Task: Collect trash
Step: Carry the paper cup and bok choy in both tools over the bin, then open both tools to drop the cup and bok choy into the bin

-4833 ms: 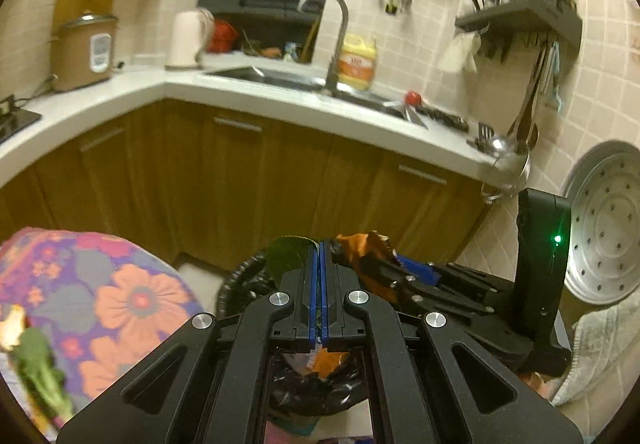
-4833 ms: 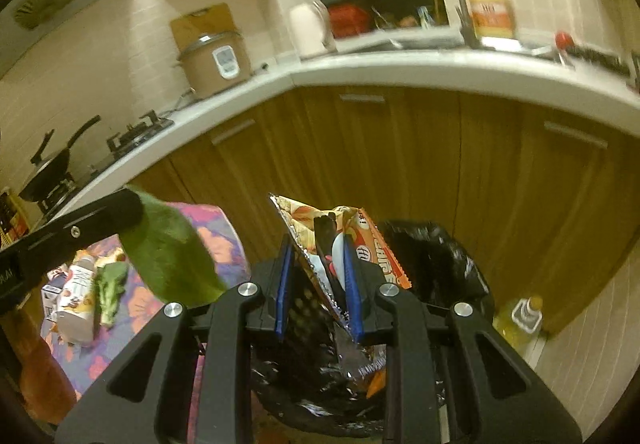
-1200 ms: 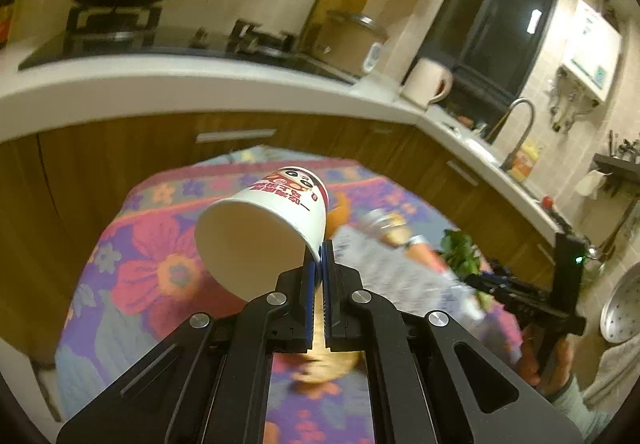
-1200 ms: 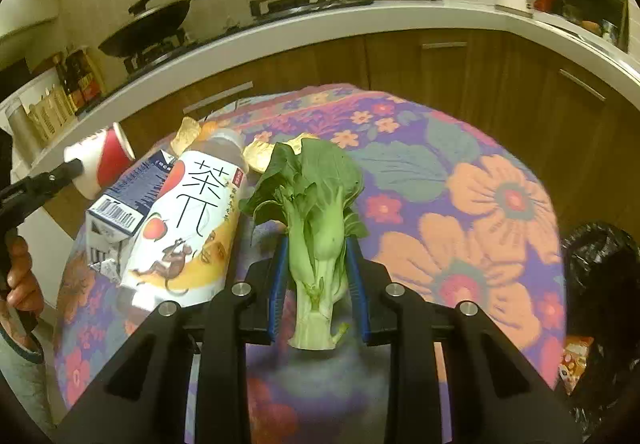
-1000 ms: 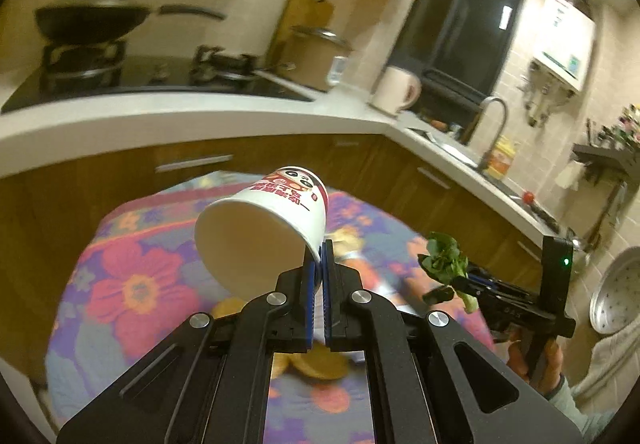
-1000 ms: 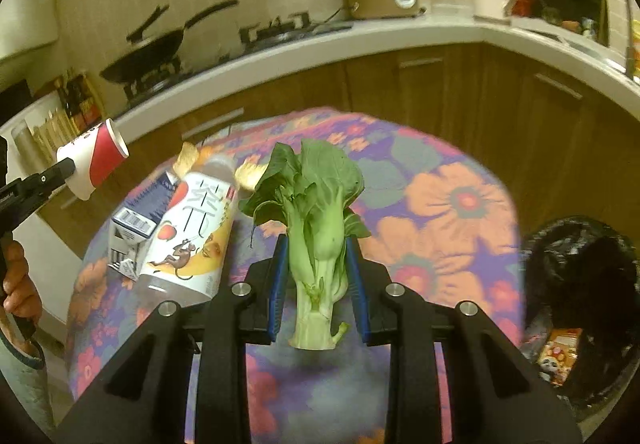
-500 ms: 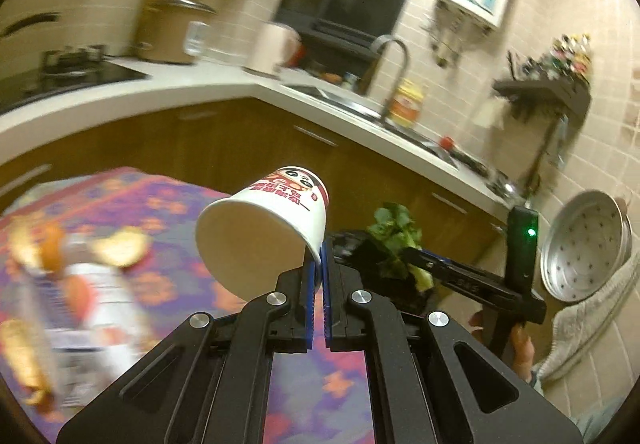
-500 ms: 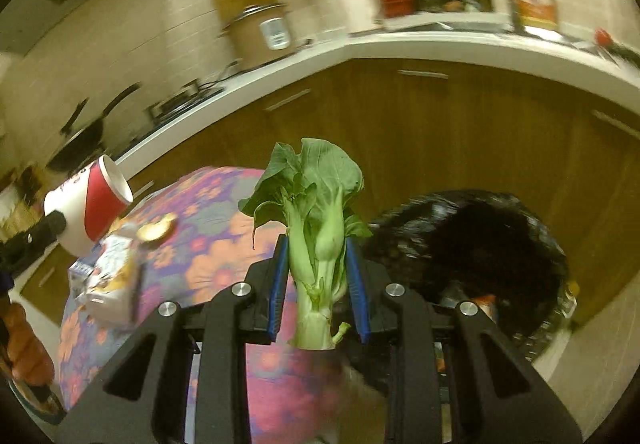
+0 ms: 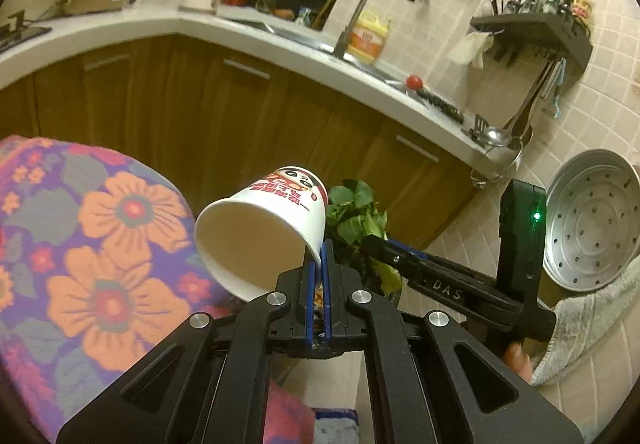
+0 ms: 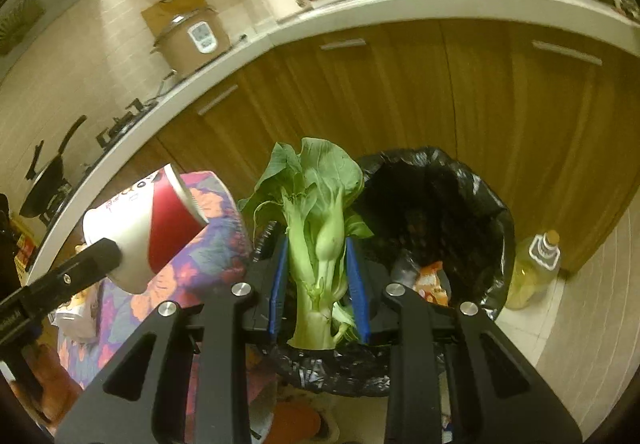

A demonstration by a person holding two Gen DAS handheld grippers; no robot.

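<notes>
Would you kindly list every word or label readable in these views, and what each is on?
"DAS": on the right gripper arm.
Red characters on the paper cup: too blurred to read.
Yellow bottle label by the sink: unreadable.
Rice cooker display: too small.

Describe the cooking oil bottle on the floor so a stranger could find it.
Start at the black-lined trash bin in front of the wooden cabinets. The cooking oil bottle stands upright on the tiled floor beside it, apart from it. It alone is clear plastic, yellow inside, with an orange cap.

Bok choy (image 10: 316,244) over, seemingly, bin (image 10: 486,212)
</notes>
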